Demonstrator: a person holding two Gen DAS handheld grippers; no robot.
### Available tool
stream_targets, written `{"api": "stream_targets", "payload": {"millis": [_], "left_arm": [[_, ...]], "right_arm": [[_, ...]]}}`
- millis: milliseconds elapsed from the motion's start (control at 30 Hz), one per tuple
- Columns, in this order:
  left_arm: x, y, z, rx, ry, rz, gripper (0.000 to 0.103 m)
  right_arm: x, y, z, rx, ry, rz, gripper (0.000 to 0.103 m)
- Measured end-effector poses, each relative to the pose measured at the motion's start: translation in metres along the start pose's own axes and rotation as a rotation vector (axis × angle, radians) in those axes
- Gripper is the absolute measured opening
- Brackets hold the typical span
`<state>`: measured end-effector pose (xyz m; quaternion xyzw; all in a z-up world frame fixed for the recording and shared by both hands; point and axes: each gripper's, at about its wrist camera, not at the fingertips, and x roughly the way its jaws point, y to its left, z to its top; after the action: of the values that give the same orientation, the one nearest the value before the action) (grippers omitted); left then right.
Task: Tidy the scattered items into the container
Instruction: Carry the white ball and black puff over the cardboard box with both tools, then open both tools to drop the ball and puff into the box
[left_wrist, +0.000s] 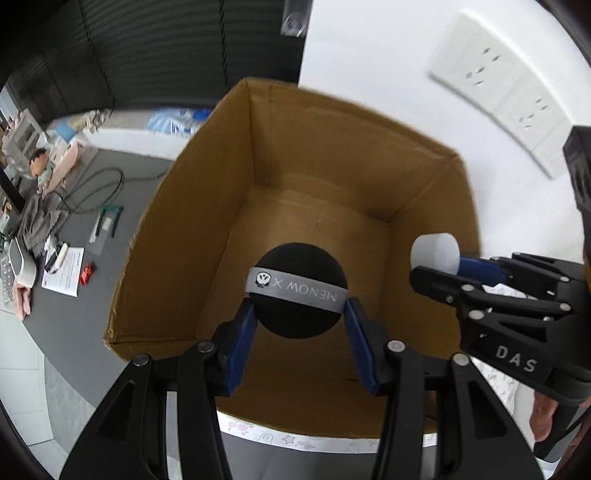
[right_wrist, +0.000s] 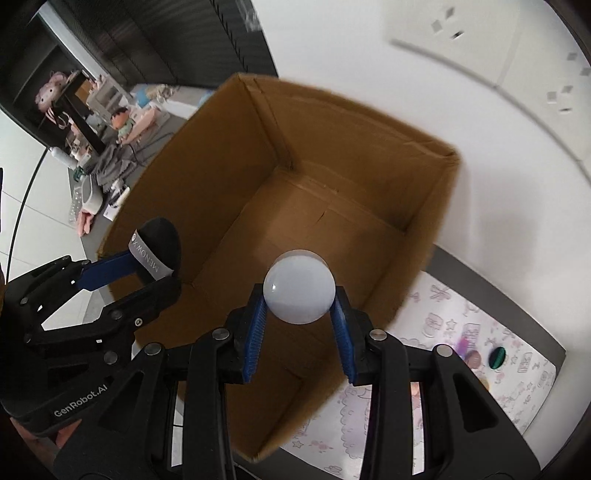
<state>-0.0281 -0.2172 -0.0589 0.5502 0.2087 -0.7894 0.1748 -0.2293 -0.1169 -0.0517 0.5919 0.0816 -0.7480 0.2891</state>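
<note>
Both claws are hovering over the open box (left_wrist: 229, 177), each carrying one item.

Risks from here:
- The bulb (right_wrist: 299, 286) is smooth and round, and the pads are gripping it only at its lower sides. It is likely to slip out early or break if released from this height.
- The left claw (left_wrist: 298, 310) is sitting close to the near-left wall in the right wrist view. The puff (left_wrist: 301, 290) could catch the rim and fall outside.
- The claws are working near each other, so they could collide while lowering.

Claw state:
- The left claw is partly open and clenched on the black puff, with both blue pads pressing its sides under the grey band.
- The right claw (right_wrist: 299, 314) is partly open and grasping the white bulb.

Both items are hanging above the box floor, not yet inside. Small items are still lying on the patterned mat (right_wrist: 517, 354) on the bench.
</note>
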Motion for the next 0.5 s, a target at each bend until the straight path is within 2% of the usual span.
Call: {"api": "stream_targets", "payload": {"millis": [200,333,433,467,500], "left_arm": [[0.023,0.011,-0.002,-0.018,0.041,-0.015,0.048],[0.029,0.017,-0.003,-0.042,0.05,-0.016,0.048],[0.031,0.022,-0.003,-0.062,0.057,-0.044,0.05],[0.031,0.023,-0.003,-0.071,0.062,-0.064,0.051],[0.03,0.023,-0.003,-0.078,0.066,-0.089,0.054]], "right_arm": [[0.025,-0.003,0.004,0.008,0.049,-0.003,0.037],[0.03,-0.006,0.004,0.017,0.054,0.007,0.037],[0.029,-0.005,0.006,0.013,0.046,0.001,0.037],[0.027,-0.006,0.006,0.015,0.042,-0.004,0.039],[0.025,-0.008,0.006,0.02,0.033,-0.012,0.047]]}}
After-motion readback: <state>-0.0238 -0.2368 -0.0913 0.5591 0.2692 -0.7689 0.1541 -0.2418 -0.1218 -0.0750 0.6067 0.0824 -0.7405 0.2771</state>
